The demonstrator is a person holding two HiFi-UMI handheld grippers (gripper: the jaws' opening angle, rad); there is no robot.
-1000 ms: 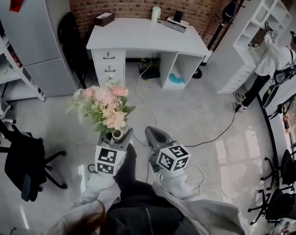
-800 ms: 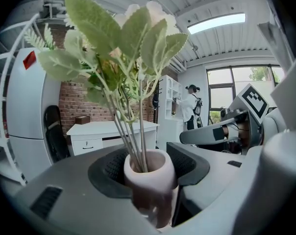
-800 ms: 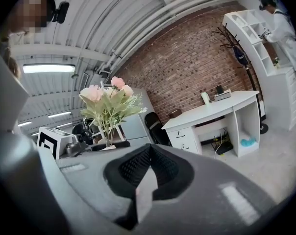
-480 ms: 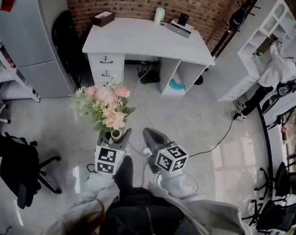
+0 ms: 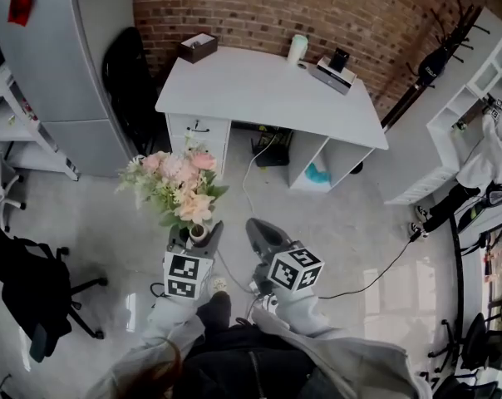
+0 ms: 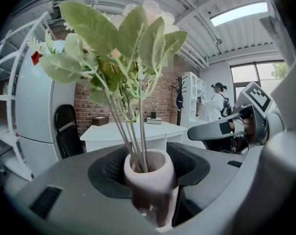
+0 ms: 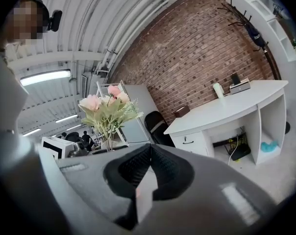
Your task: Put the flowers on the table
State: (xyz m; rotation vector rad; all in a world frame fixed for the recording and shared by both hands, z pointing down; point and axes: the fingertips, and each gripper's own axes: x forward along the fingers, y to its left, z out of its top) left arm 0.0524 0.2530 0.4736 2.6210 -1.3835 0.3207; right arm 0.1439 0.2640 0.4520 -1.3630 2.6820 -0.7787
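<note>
A bunch of pink and white flowers [image 5: 178, 186] with green leaves stands upright in a small pale pink vase [image 5: 198, 233]. My left gripper [image 5: 196, 236] is shut on that vase; in the left gripper view the vase [image 6: 147, 173] sits clamped between the dark pads, stems [image 6: 131, 131] rising from it. My right gripper [image 5: 259, 233] is beside it, shut and holding nothing. The white desk [image 5: 251, 90] stands ahead against the brick wall, some way off across the floor. From the right gripper view the flowers [image 7: 108, 106] show to the left and the desk [image 7: 226, 110] to the right.
On the desk are a brown box [image 5: 199, 47], a pale cup [image 5: 297, 49] and a small device [image 5: 335, 67]. A grey cabinet [image 5: 56, 56] and black chair [image 5: 130, 81] stand left of it. An office chair [image 5: 35, 285] is near left. Cables [image 5: 384, 264] lie on the floor; a person [image 5: 484, 169] stands at white shelves on the right.
Both grippers with the flowers have moved across the floor; the desk now sits further right and at a new angle in the head view. The grips are unchanged.
</note>
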